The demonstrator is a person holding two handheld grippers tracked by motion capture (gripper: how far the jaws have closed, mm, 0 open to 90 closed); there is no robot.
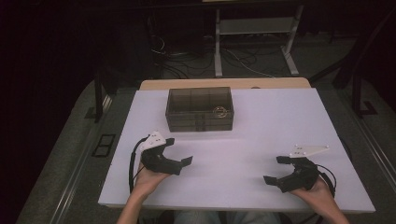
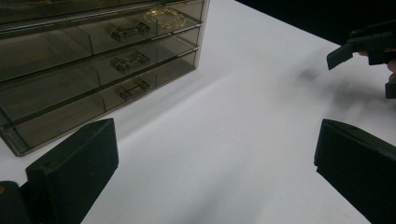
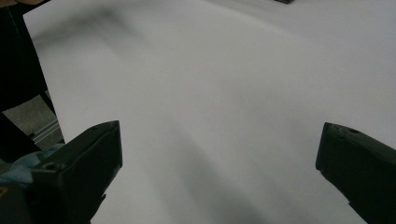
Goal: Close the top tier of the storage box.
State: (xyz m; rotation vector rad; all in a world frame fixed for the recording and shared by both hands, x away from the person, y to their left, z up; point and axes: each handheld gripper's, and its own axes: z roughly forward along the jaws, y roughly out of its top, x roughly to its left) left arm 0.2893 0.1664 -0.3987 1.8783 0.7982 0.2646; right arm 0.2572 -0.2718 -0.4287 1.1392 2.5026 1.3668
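Right, high view: smoky drawer box (image 1: 199, 109) at table's (image 1: 261, 116) 12 o'clock, my left gripper (image 1: 179, 150) and right gripper (image 1: 279, 169) gaping, empty. Left gripper view: box at 10 o'clock; rigid, slick, brittle-looking plastic, so pinch a small drawer handle (image 2: 132, 88). Right gripper view: jaws wide over bare table.

The drawer box (image 1: 199, 109) is smoky, see-through grey-brown plastic, and a gold-coloured, glinting trinket (image 1: 220, 111) shows through its top drawer near the right end. Around the box, the table top (image 1: 271, 116) is plain white with no pattern. In front of the box, the left gripper (image 1: 178, 150) and right gripper (image 1: 274, 170) are black, each topped by a white plate.
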